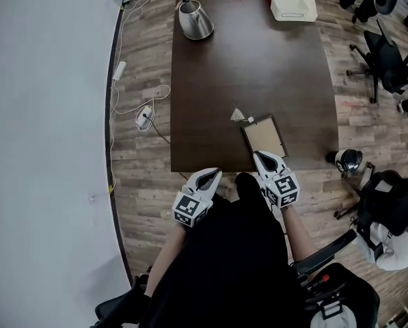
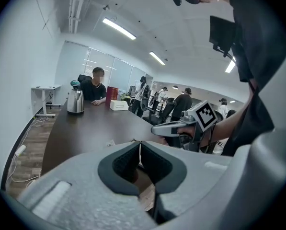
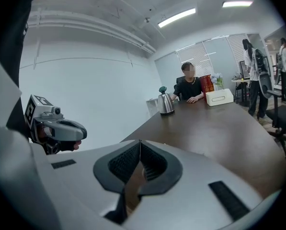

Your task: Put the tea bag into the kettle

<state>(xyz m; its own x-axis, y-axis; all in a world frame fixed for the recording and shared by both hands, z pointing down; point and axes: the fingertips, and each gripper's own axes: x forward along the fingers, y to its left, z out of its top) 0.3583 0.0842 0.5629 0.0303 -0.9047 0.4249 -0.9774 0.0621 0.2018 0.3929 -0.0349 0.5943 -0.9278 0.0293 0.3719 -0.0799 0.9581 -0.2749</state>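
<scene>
Grey left gripper [image 1: 214,174]: clenched, empty.
Grey right gripper [image 1: 259,155]: clenched, empty.
Small white tea bag [image 1: 238,115]: on dark brown table [image 1: 258,67], beside tan framed tray [image 1: 263,137].
Shiny steel kettle [image 1: 195,20]: far end; likely hazard, flimsy bag slipping on long carry.

left tool [image 1: 214,174]: jaws together, empty | right tool [image 1: 260,156]: jaws together, empty | both pointing forward, side by side

My head camera looks steeply down from well above the table [image 1: 258,80], my left gripper [image 1: 210,178] and right gripper [image 1: 264,159] at its near edge. Each gripper camera sits close behind its own jaws, low, facing along the table. All three share the far kettle [image 1: 195,20]; each gripper view catches the other gripper.
</scene>
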